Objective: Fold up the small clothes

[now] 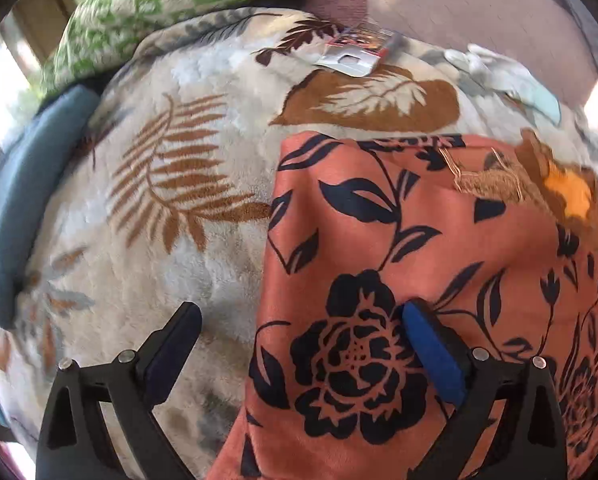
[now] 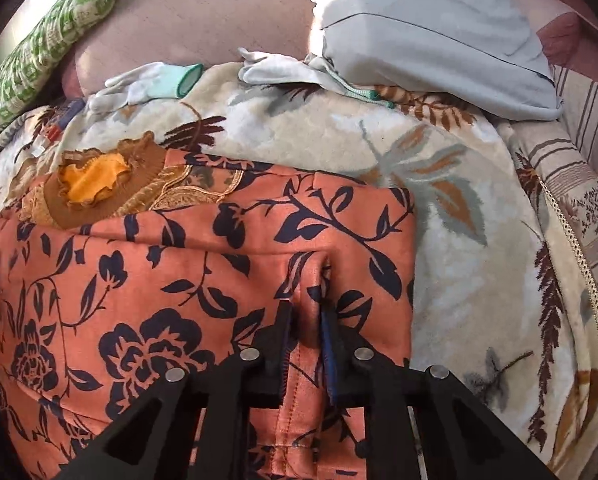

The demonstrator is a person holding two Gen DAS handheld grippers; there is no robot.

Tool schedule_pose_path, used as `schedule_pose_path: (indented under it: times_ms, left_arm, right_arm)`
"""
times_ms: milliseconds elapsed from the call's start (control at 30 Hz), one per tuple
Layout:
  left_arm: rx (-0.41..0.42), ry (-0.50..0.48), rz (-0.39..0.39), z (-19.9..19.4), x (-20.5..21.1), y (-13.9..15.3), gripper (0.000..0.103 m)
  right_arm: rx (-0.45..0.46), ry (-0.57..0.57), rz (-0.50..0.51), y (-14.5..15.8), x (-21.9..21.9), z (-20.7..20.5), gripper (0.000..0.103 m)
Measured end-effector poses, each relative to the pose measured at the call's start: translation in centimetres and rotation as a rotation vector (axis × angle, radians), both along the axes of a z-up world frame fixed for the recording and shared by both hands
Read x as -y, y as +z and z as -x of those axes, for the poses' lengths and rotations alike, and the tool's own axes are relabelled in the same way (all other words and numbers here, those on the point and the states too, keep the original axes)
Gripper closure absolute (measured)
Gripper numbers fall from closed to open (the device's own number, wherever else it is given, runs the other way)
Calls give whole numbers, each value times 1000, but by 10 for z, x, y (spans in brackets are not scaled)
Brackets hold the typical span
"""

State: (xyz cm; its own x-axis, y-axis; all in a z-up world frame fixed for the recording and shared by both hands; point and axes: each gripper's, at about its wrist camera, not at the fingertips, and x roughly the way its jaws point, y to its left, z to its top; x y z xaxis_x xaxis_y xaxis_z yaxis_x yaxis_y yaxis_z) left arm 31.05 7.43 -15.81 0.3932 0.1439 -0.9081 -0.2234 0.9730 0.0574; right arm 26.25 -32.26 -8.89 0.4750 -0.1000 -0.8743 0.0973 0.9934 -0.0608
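Nearest the lens in the left wrist view, the left gripper (image 1: 301,320) has its jaws spread wide, with nothing clamped. One finger (image 1: 175,344) hangs over the cream leaf-print blanket (image 1: 171,184); the other, with a blue pad (image 1: 433,354), sits over the edge region of the orange garment (image 1: 363,240), so the cloth's left edge runs between the two fingers without being pinched.

In the right wrist view, the right gripper (image 2: 305,320) has its jaws drawn nearly together on a raised fold of the same orange garment (image 2: 179,248), a ridge of fabric with a stitched seam standing up between the pads.

The garment, salmon-orange with dark navy roses and leaves, lies spread on the blanket on a bed. At its far edge rests a brown embroidered piece with a bright orange patch (image 2: 95,184); whether this belongs to the garment or lies on it I cannot tell.

Beyond it on the blanket lie a small red and silver packet (image 1: 355,52) and pale gloves with mint cuffs (image 2: 159,80). A green-and-white checked pillow (image 1: 147,4) sits at the far left, a grey cloth (image 2: 439,40) at the far right, and a blue cushion (image 1: 23,208) lies beside the blanket's left side.
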Motion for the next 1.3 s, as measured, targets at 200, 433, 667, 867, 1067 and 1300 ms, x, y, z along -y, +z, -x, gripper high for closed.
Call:
schedule_pose_path:
  times_ms: [200, 433, 667, 867, 1067, 1300]
  left_arm:
    - [-6, -24, -7, 0, -2, 11, 1]
    - [139, -56, -127, -3, 3, 43, 2]
    - [-11, -48, -111, -17, -10, 15, 2]
    - [234, -103, -33, 60, -23, 99, 2]
    - [325, -140, 114, 197, -50, 133, 2]
    - [173, -65, 226, 303, -72, 84, 2]
  right_arm:
    - [158, 51, -197, 46, -9, 7, 66]
    - [-13, -30, -380, -3, 0, -14, 40]
    - [-48, -14, -329, -11, 0, -30, 34]
    - [101, 20, -428, 59, 12, 33, 34]
    - [111, 70, -472, 96, 60, 157, 33]
    - [-112, 78, -495, 38, 94, 289, 31]
